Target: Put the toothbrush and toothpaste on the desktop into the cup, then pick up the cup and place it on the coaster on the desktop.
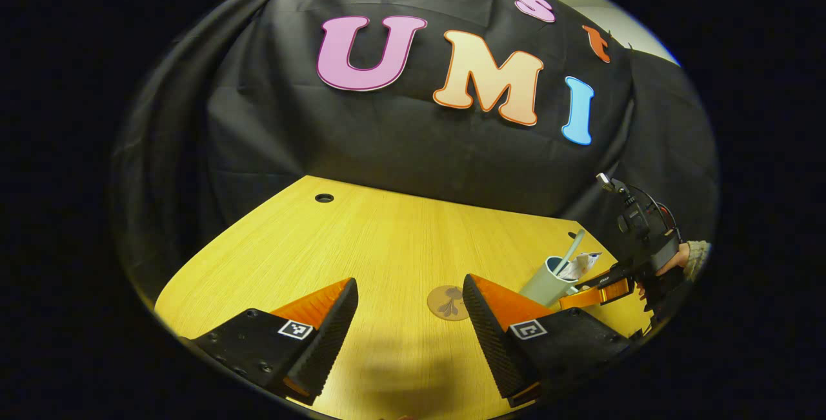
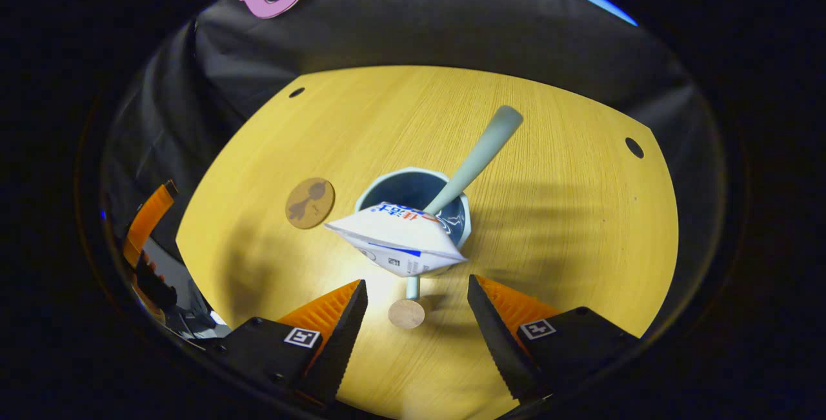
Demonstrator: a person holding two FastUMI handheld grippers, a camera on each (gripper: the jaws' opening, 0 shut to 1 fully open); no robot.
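A yellow wood-grain desktop (image 2: 548, 213) backed by black cloth, and it's the cup's turn now. Nearest in the right gripper view, the right gripper (image 2: 417, 317) hangs over the desktop with its jaws spread wide, nothing between them but bare wood and a small round wooden disc (image 2: 406, 313). Just beyond the tips stands the cup (image 2: 461, 230), upright, toothpaste (image 2: 397, 239) flopped across its near rim and the toothbrush (image 2: 477, 155) leaning out toward the far edge. So both items are in; what's left looks like the lift. That cup should be light and rigid, probably smooth-walled, so a squeeze low on the body, below the tube's overhang, seems safest; the tall brush could tip the load if it's jerked. Left of the cup, apart from it, lies the coaster (image 2: 310, 202). In the left gripper view, the left gripper (image 1: 410, 323) is also wide open and empty, the coaster just past its fingertips, the cup further off near the desktop's right edge.
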